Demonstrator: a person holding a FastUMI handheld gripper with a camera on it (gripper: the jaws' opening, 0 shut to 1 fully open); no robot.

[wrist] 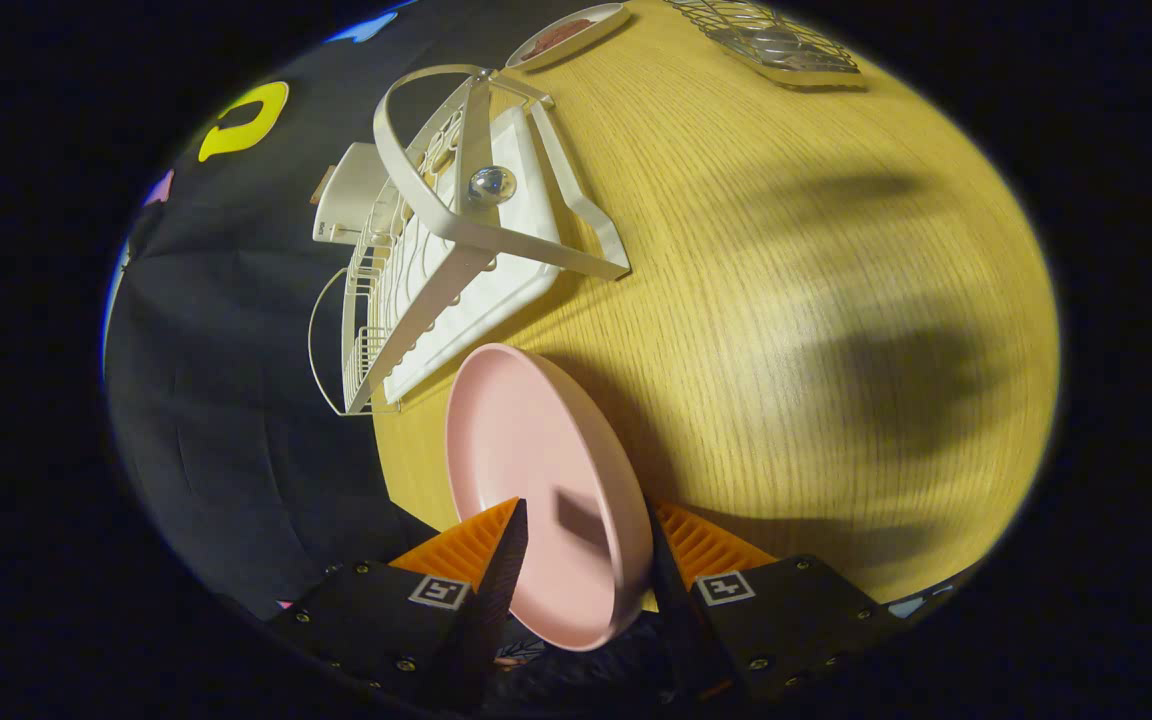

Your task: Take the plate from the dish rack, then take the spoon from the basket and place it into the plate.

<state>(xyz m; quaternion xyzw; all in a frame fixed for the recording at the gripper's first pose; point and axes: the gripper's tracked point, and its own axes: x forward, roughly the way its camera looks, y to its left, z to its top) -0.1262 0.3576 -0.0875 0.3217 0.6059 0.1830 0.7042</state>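
A pink plate (pixel 526 470) stands on edge between the fingers of my gripper (pixel 586 520), held above the wooden table (pixel 786 330). Both fingers press on its rim, one on each face. Just beyond the plate stands the white dish rack (pixel 456 250), a small shiny ball on its frame. Far across the table lies a wire basket (pixel 771 40); something metallic lies in it, too small to tell what it is.
A small dish (pixel 568 33) with something dark red in it sits at the far table edge between rack and basket. A white box (pixel 348 190) stands behind the rack. Bare wood stretches between the plate and the basket.
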